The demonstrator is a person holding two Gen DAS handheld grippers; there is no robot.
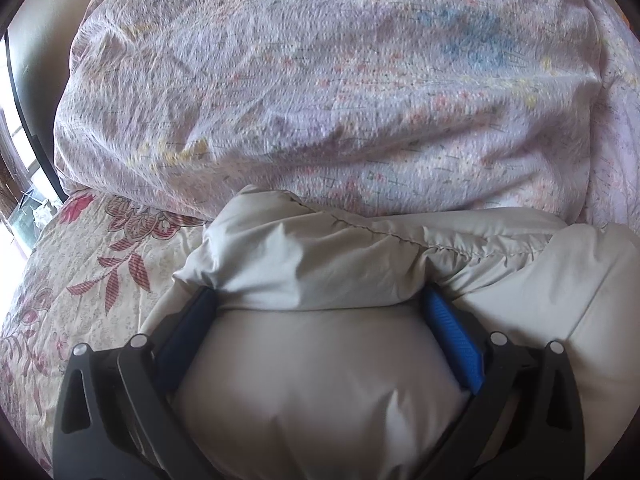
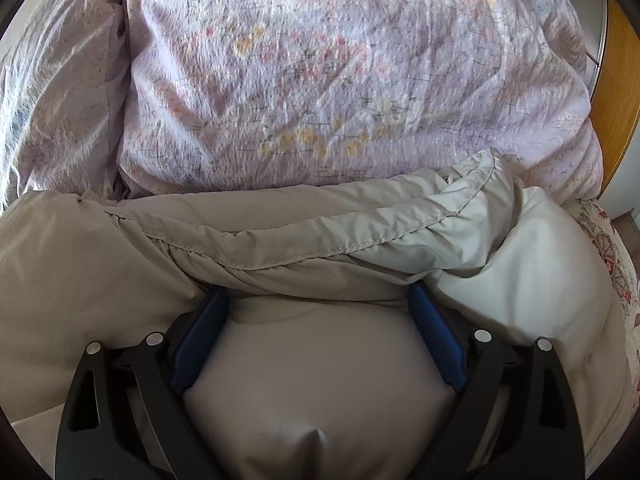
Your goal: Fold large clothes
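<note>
Both grippers (image 1: 320, 300) (image 2: 320, 296) wide astride jacket (image 1: 320, 392)

Beige jacket (image 1: 320, 392) smooth matt cloth; quilt (image 1: 320, 80) crinkled, textured.

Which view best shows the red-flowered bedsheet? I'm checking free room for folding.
The left wrist view: the bedsheet spreads broadly left of the puffy beige jacket. The right wrist view shows only a strip at its right edge.

Left gripper (image 1: 320, 300) jaws wide apart; right gripper (image 2: 320, 296) likewise.
</note>
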